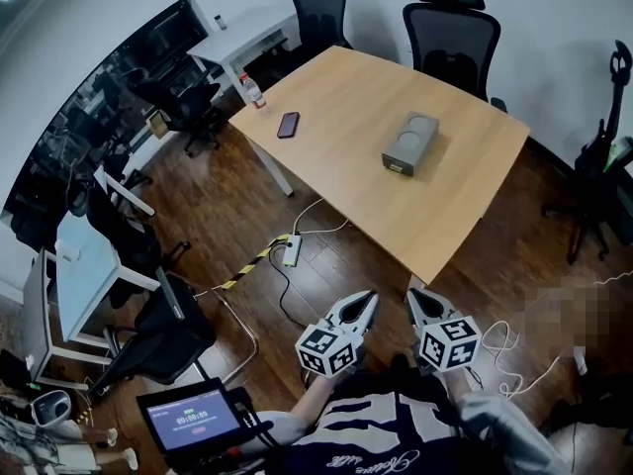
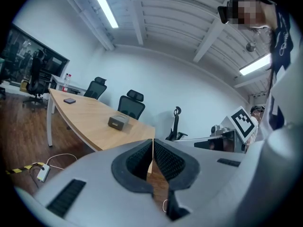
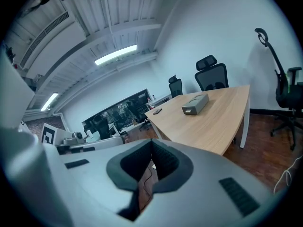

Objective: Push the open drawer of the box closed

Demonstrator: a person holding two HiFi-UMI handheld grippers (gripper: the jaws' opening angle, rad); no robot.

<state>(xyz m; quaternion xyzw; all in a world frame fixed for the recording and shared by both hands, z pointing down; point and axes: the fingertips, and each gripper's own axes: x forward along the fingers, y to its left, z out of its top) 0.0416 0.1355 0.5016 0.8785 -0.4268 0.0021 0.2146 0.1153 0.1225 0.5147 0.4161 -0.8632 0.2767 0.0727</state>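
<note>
The grey oblong box [image 1: 410, 142] lies well ahead of both tools, out on the pale wooden table [image 1: 450, 201], roughly straight forward from the person and a little nearer the table's far side than its near edge. Its long axis runs almost away from the person, slanting slightly to the right. The short end turned back toward the grippers bears a small pale mark, which is probably the drawer front [image 3: 187, 110]. From this far off I cannot tell how much the drawer stands out. The top of the box shows two round recesses, and its sides are plain and flat. The left gripper [image 1: 364, 303] and the right gripper [image 1: 416, 301] hang side by side close to the person's body, over the dark wood floor and well short of the table. Each has its jaws pressed together with nothing between them. The right gripper sits more nearly in line with the box's near end, so a forward reach and a push along that long axis looks the shorter route from that side.
</note>
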